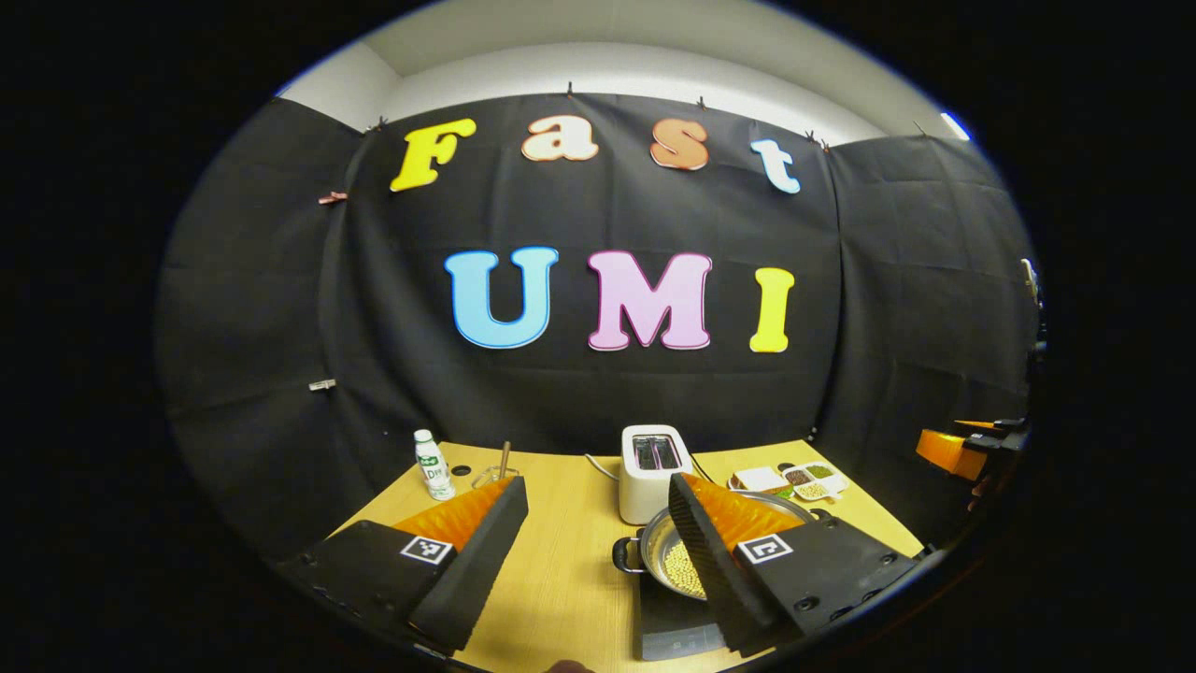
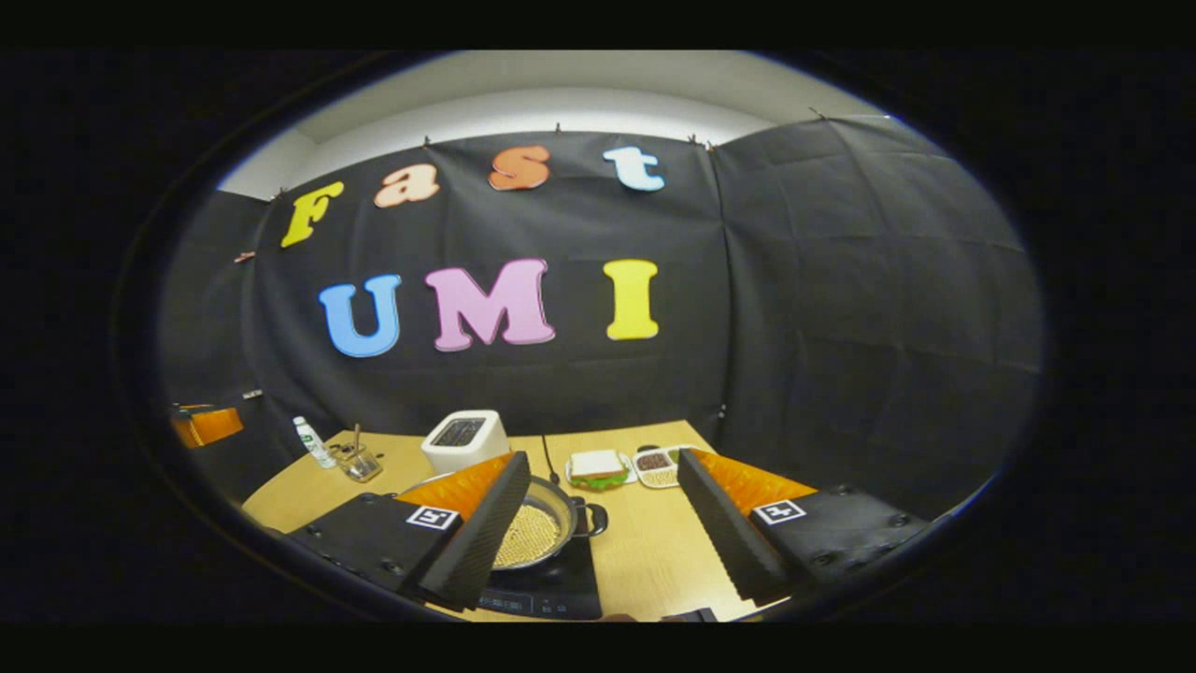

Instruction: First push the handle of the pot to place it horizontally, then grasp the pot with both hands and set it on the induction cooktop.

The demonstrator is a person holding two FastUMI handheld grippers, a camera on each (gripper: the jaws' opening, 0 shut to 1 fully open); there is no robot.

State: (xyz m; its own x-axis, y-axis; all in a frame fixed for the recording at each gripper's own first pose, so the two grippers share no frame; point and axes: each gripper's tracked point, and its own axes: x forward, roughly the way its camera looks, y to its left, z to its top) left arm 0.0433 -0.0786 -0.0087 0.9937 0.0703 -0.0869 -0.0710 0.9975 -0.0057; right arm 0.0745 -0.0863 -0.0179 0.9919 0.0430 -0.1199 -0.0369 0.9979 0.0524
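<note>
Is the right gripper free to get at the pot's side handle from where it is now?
Probably yes: the right gripper is open above the table, and the pot's handle on the induction cooktop lies uncovered between its fingers.

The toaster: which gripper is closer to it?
Hard to call, maybe left. The left gripper hangs open just before the toaster. The right gripper hangs open with the toaster ahead, off to its left.

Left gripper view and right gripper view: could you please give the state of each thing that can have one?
pot: on the induction cooktop, uncovered, small pale grains inside.
left gripper: open, holding nothing.
right gripper: open, holding nothing.
toaster: upright on the table.
bottle: upright, capped.
sandwich: lying on a plate.
</note>
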